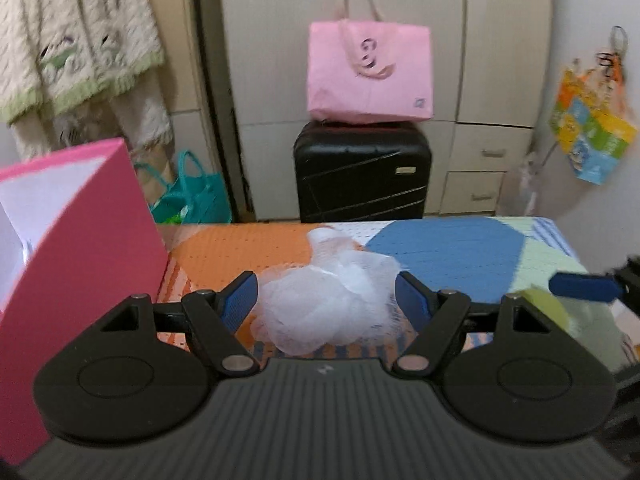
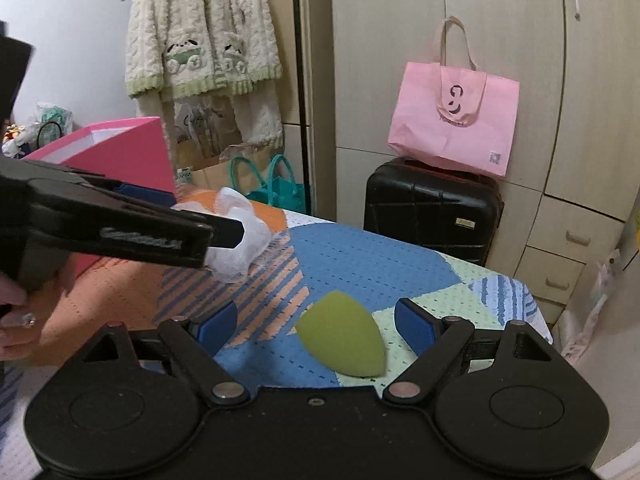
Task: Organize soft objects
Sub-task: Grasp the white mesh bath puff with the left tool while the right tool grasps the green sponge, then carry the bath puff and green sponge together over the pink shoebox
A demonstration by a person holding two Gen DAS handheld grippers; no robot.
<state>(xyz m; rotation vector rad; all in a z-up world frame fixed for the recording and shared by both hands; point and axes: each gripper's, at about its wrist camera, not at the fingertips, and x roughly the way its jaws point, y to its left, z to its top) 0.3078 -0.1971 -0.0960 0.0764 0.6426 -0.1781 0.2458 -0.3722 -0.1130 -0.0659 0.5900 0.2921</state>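
A: Start close in. How are the two tools set?

B: The left gripper (image 1: pixel 326 300) has its blue pads spread wide, one on each side of the white, puffy mesh bath sponge (image 1: pixel 328 304), which lies on the patchwork-patterned quilted cloth (image 1: pixel 440 256) covering the table. The pads look near the mesh, but I can't tell if either one touches it; nothing is squeezed yet.

A: And the other?

B: The right gripper (image 2: pixel 316 328) is wide as well, straddling the olive-green, egg-shaped foam makeup sponge (image 2: pixel 342 338), which rests on the cloth on its side. There is clear cloth between the pads and the foam, so it is not held.

A: Why both like that?

B: My guess is each hand is lined up to pinch one soft item, and the wide spread gives room for their bulk. Both things should compress easily, so a light close would do.

A: Where would they go?

B: Probably the tall bright-pink cardboard box with a white inside (image 1: pixel 72 248), standing open at the left of the table, just beside the mesh sponge. That placement suits it as the collecting bin, though that's only a judgement.

A: Farther back?

B: A black hard-shell suitcase (image 1: pixel 362 172) with a pale-pink paper shopping bag (image 1: pixel 368 76) on top, against cream cupboard doors (image 1: pixel 504 40)
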